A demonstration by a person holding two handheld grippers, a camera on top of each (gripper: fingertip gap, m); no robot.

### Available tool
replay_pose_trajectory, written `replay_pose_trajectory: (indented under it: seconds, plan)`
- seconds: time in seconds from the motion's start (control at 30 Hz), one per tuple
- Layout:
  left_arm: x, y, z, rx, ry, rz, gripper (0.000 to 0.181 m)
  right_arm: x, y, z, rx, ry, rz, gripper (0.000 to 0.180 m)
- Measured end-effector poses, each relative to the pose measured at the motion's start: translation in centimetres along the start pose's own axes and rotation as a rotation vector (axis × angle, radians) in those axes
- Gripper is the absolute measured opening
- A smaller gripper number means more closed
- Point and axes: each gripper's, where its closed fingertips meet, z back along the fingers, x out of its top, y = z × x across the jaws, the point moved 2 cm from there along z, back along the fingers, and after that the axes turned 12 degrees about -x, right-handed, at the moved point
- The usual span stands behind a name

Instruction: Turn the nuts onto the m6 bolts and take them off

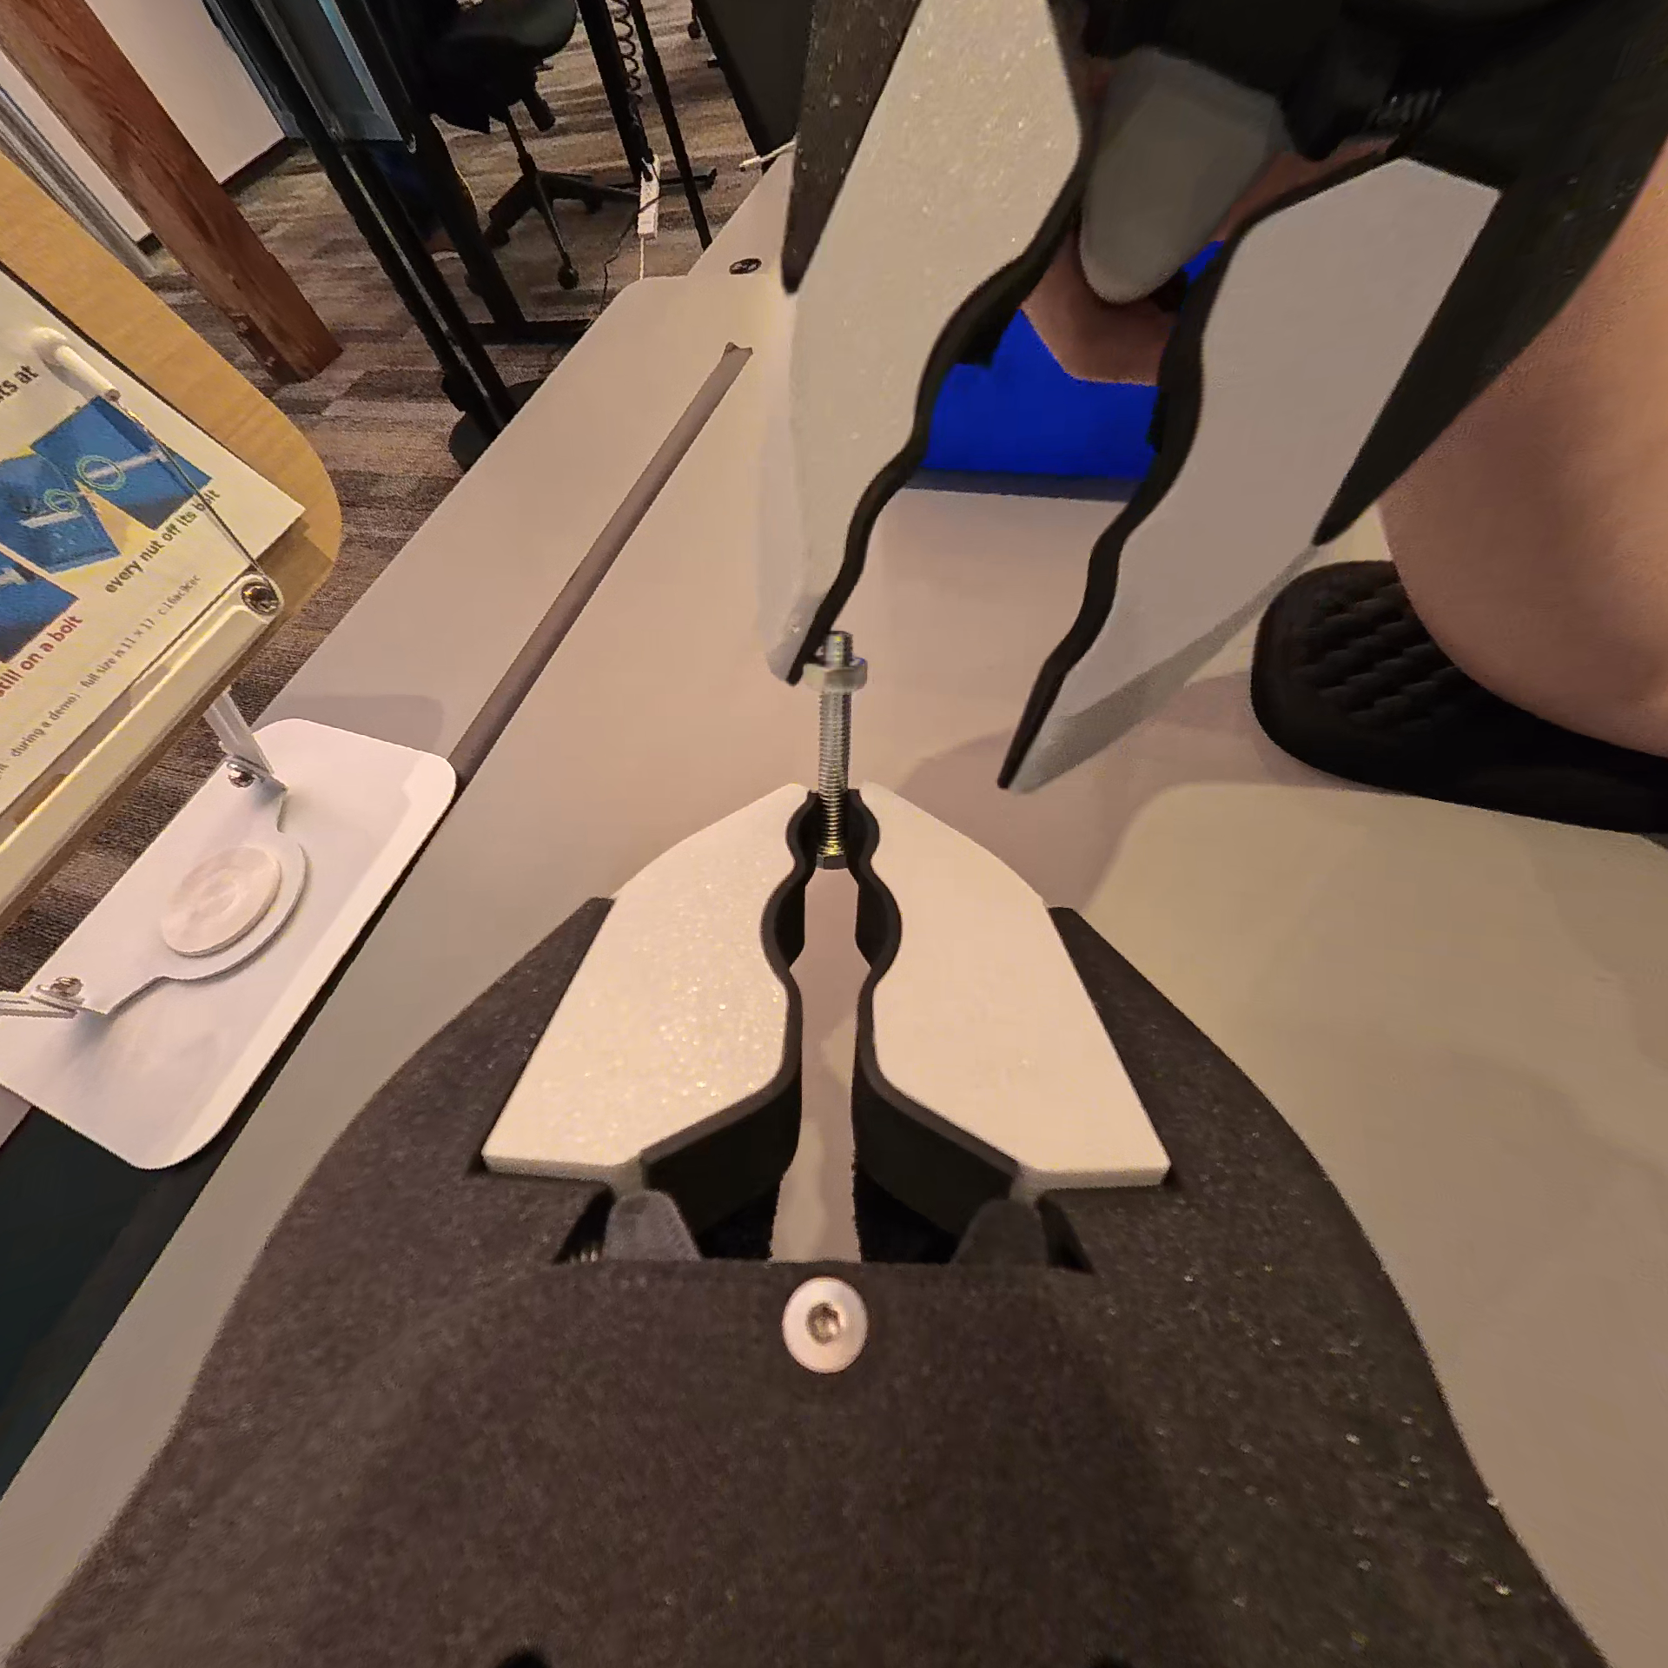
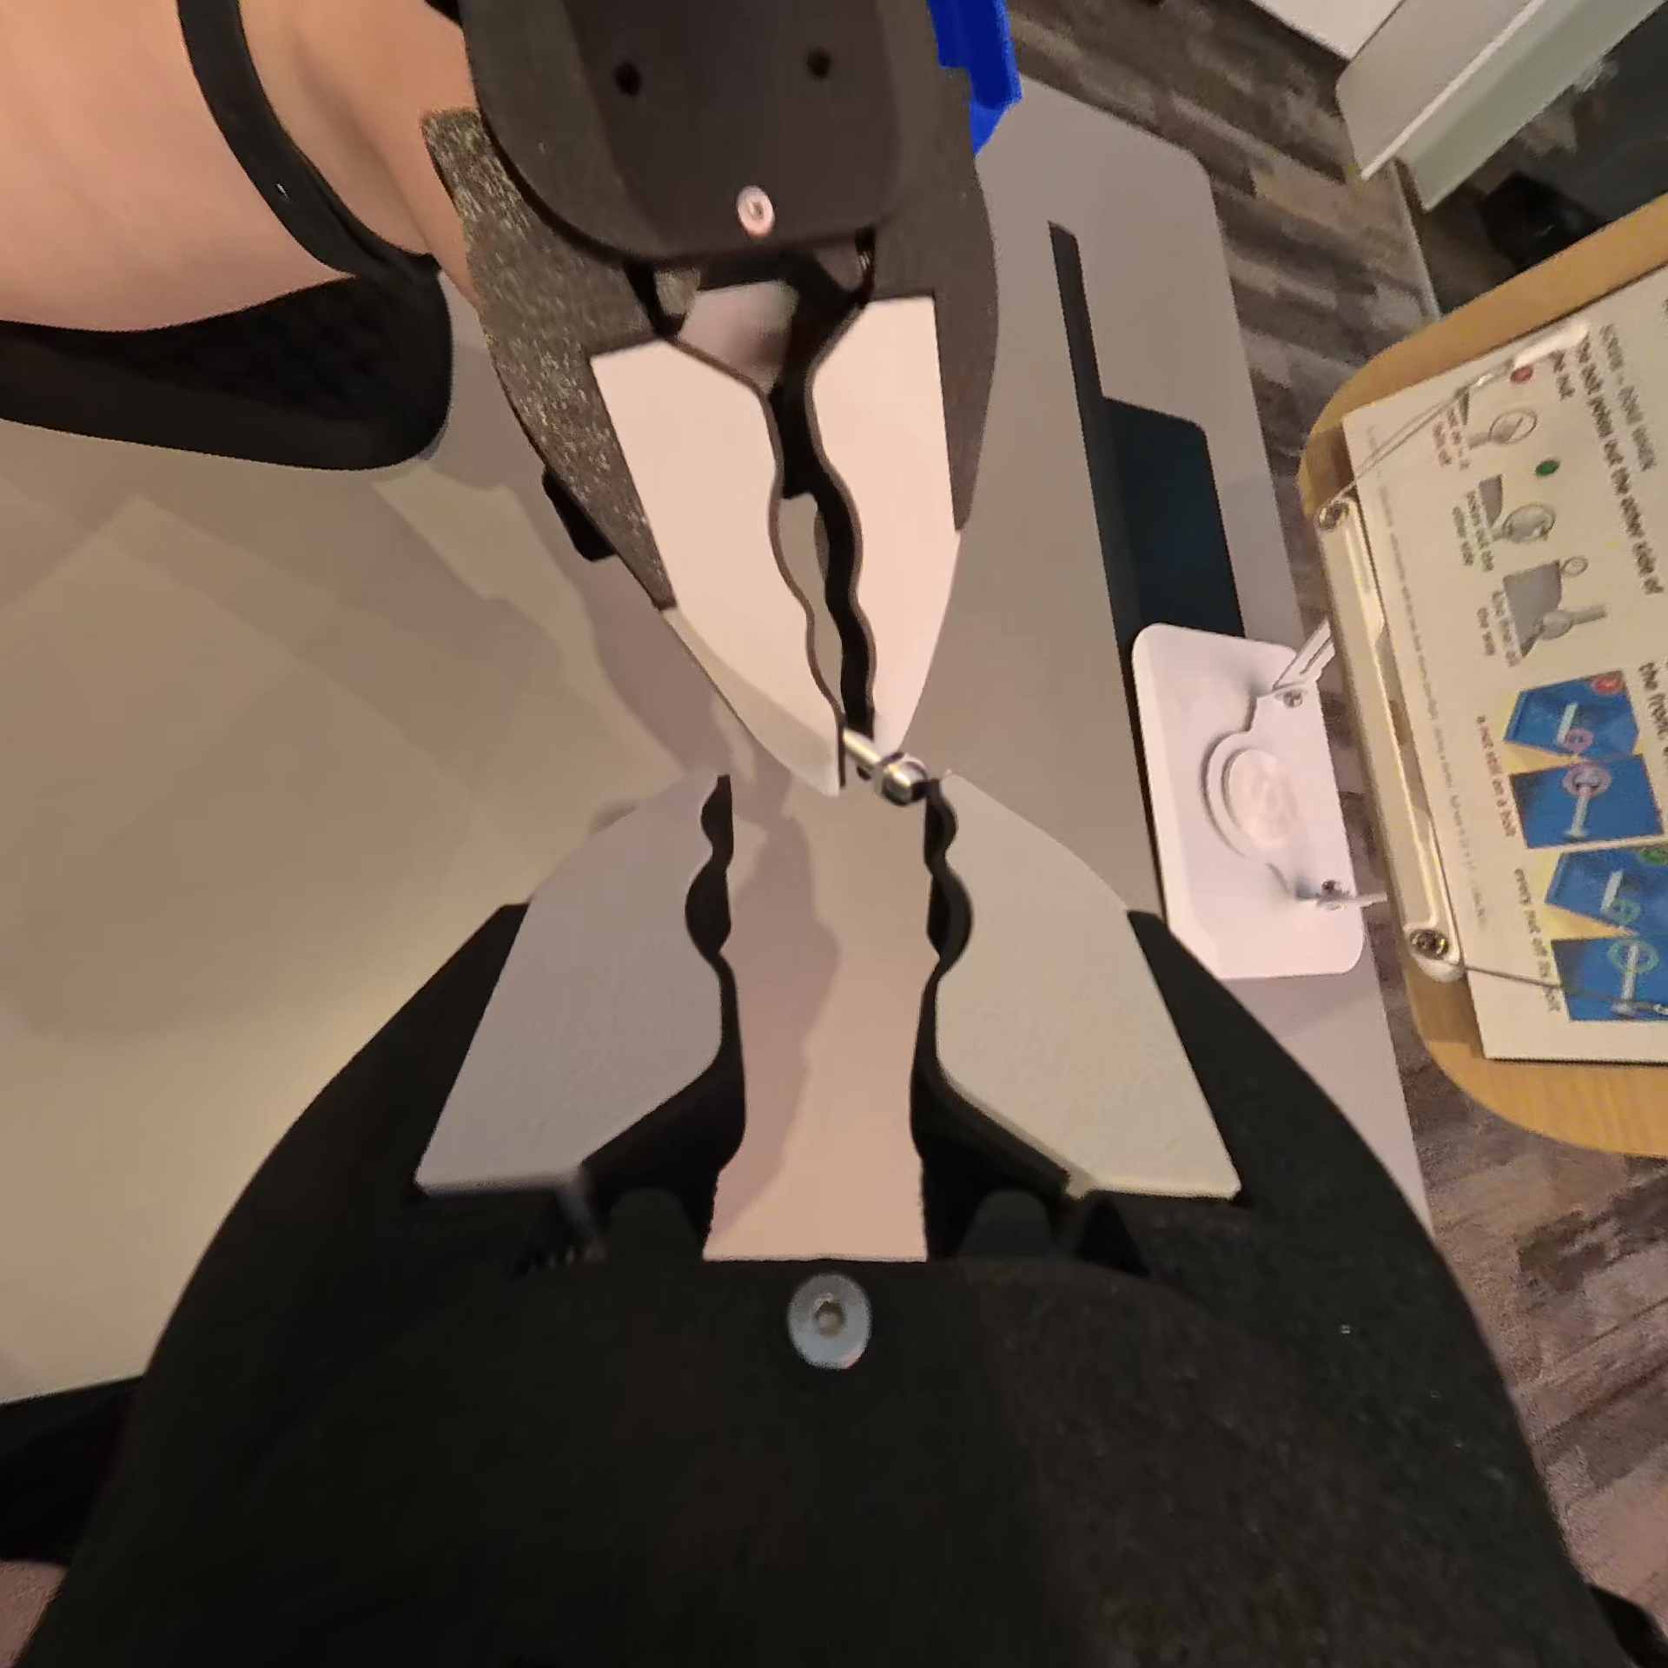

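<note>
My left gripper (image 1: pixel 832 799) is shut on the head end of a silver M6 bolt (image 1: pixel 830 736) and holds it above the grey table (image 1: pixel 1309 1038). The threaded shaft points away from the camera. A hex nut (image 1: pixel 841 673) sits near the bolt's free end. My right gripper (image 1: pixel 905 727) comes in from the top, open, with one fingertip (image 1: pixel 794 663) against the nut and the other off to the side. In the right wrist view my right gripper (image 2: pixel 826 790) is open around the nut (image 2: pixel 905 799), and the left gripper (image 2: pixel 853 763) grips the bolt (image 2: pixel 857 745).
A sign stand with an instruction sheet (image 1: pixel 108 542) and a white base plate (image 1: pixel 226 921) stands at the table's left edge; it also shows in the right wrist view (image 2: pixel 1246 812). A blue bin (image 1: pixel 1038 415) sits behind. A person's arm (image 1: pixel 1534 560) is at the right.
</note>
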Motion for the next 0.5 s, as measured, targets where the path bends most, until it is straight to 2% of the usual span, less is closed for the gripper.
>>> replay_pose_trajectory:
  seconds: [0.3,0.5]
  plan:
    - [0.2,0.0,-0.1,0.003,-0.008,-0.007,0.005,0.9,0.2,0.1,-0.022,-0.048,0.041,0.043]
    - [0.4,0.0,0.1,0.008,-0.025,-0.017,0.005,-0.7,-0.4,0.1,-0.006,0.010,-0.003,0.041]
